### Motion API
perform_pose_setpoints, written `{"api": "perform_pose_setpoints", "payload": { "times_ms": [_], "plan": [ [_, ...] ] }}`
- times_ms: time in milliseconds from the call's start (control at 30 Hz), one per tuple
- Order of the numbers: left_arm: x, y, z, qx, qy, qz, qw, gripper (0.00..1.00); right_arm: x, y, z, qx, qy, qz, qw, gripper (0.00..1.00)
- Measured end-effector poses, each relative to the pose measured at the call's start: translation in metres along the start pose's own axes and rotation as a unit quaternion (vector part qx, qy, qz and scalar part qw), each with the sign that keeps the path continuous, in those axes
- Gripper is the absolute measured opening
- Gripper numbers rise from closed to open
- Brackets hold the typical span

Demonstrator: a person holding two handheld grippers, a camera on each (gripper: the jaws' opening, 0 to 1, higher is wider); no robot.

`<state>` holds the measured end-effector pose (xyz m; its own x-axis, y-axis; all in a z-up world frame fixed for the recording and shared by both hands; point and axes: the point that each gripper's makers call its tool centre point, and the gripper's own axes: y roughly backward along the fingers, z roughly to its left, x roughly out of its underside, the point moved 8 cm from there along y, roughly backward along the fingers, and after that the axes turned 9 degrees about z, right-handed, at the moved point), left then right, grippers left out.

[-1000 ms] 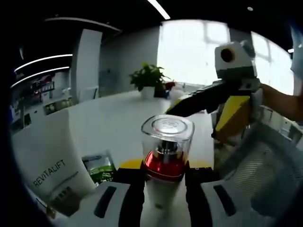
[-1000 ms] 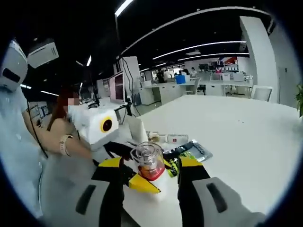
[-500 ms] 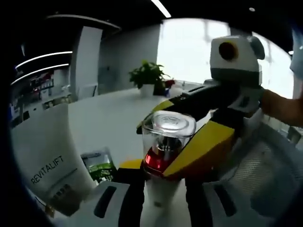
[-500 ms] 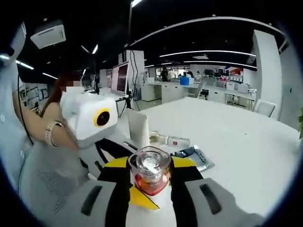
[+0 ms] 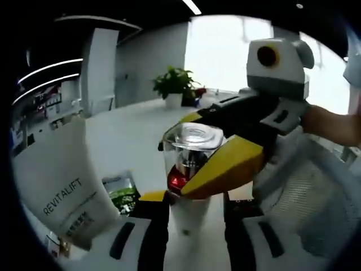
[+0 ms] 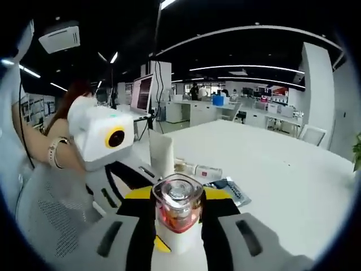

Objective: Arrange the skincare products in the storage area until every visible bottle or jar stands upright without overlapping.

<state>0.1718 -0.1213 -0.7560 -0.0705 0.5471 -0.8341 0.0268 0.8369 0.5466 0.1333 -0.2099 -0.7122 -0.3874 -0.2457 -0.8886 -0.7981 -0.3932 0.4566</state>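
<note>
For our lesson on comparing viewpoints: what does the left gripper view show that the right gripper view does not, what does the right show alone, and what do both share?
Left gripper view alone: a potted plant before a bright window, a white box printed REVITALIFT, and the right tongs closed on the cap.

Right gripper view alone: office desks with a monitor, and a small bottle lying on its side.

Shared: the clear-capped white bottle with a red collar, the white table, and a green sachet.
</note>
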Motion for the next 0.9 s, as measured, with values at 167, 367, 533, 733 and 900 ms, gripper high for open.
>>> {"api": "perform_pose_setpoints", "payload": {
  "times_ms": [167,367,533,733,900],
  "plan": [
    [0.006,0.013,0.000,0.000,0.006,0.025,0.9997,0.39,-0.001,-0.004,-0.004,0.001,-0.002,-0.003,1.0000,0.30],
    [0.020,0.026,-0.005,0.014,-0.003,0.064,0.9979,0.29,-0.004,-0.011,-0.007,0.004,-0.005,-0.010,0.9999,0.30],
    [0.028,0.024,-0.022,0.062,-0.021,0.098,0.9931,0.26,-0.009,-0.019,-0.008,0.004,-0.004,-0.014,0.9999,0.29],
    [0.029,0.015,-0.026,0.075,-0.020,0.101,0.9919,0.26,-0.013,-0.025,-0.007,0.003,-0.005,-0.018,0.9998,0.30],
    [0.030,0.014,-0.025,0.076,-0.019,0.101,0.9918,0.26,-0.014,-0.026,-0.006,-0.018,-0.008,-0.015,0.9997,0.31]
  ]
}}
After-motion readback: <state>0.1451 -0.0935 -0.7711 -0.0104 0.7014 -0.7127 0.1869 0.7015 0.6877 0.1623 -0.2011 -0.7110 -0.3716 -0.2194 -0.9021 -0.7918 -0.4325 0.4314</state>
